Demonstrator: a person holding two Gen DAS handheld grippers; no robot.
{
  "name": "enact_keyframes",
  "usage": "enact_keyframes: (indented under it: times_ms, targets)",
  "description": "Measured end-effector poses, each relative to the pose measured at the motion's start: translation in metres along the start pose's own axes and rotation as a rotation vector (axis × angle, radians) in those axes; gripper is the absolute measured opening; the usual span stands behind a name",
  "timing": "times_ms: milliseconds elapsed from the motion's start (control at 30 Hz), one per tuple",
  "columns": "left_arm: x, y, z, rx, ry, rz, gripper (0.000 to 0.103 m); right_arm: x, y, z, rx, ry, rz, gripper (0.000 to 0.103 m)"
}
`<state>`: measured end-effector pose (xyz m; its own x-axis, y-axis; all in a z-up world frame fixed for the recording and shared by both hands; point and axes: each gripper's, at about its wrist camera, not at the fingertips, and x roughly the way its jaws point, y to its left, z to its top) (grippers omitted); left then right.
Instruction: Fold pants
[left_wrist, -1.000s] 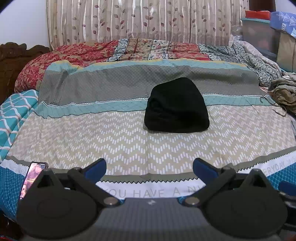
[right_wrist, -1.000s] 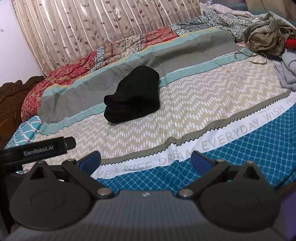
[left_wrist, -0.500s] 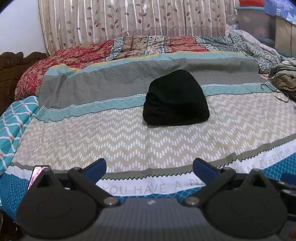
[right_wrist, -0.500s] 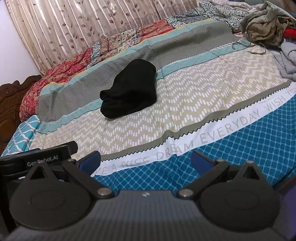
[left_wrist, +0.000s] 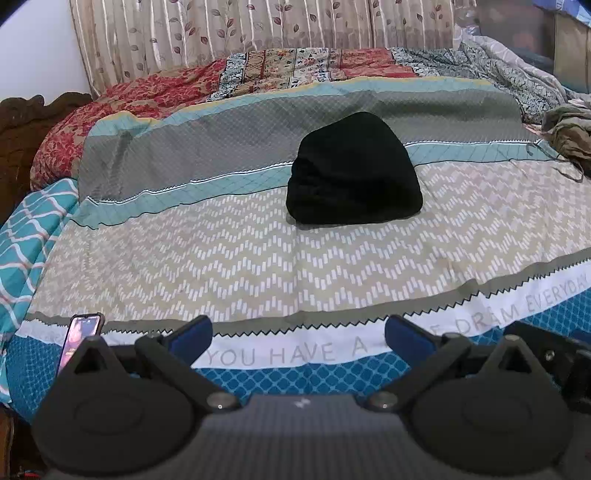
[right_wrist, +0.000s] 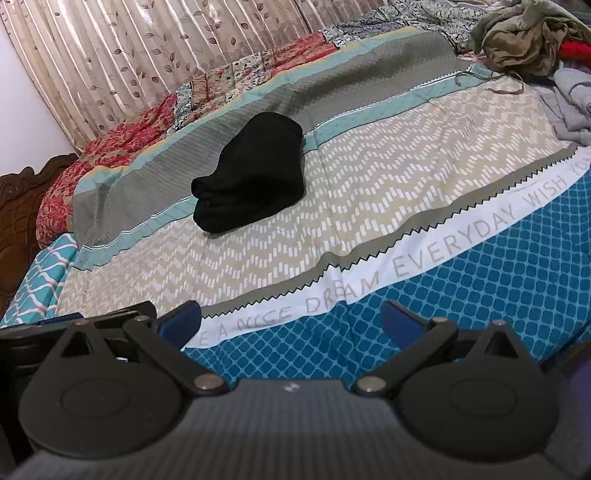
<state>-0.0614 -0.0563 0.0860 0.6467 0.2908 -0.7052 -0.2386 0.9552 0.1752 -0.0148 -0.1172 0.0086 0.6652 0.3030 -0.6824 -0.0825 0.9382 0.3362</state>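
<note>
- Left wrist view: the left gripper (left_wrist: 297, 334) hangs over the near edge of the bed (left_wrist: 258, 269), its blue-padded fingers spread wide and holding nothing.
- The black pants (left_wrist: 354, 171) lie well ahead as a compact folded bundle on the bedspread, apart from both grippers.
- A phone (left_wrist: 79, 338) rests by the near left corner, partly hidden behind the gripper body.
- Right wrist view: the right gripper (right_wrist: 290, 323) is likewise spread and empty, with the pants (right_wrist: 251, 184) far ahead and to the left.
- The fold looks finished, so my advice is to pull back cleanly and leave the bundle untouched.
- Black cloth swallows the creases, so layer edges are hard to read; a heap of clothes (right_wrist: 524, 40) is cut off at the frame's right.
</note>
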Motion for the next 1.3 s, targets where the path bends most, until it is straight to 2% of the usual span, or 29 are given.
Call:
enact_keyframes:
  times_ms: [300, 667, 1300]
  targets:
    - [0.005, 0.011, 0.001, -0.027, 0.024, 0.027, 0.103, -0.002, 0.001, 0.0, -0.008, -0.008, 0.003, 0.103]
    - [0.008, 0.011, -0.002, -0.015, 0.047, 0.047, 0.103, -0.004, 0.003, 0.001, -0.02, -0.023, 0.001, 0.103]
    - [0.009, 0.009, -0.001, 0.001, 0.052, 0.037, 0.103, -0.006, 0.001, 0.003, -0.016, -0.027, 0.006, 0.103]
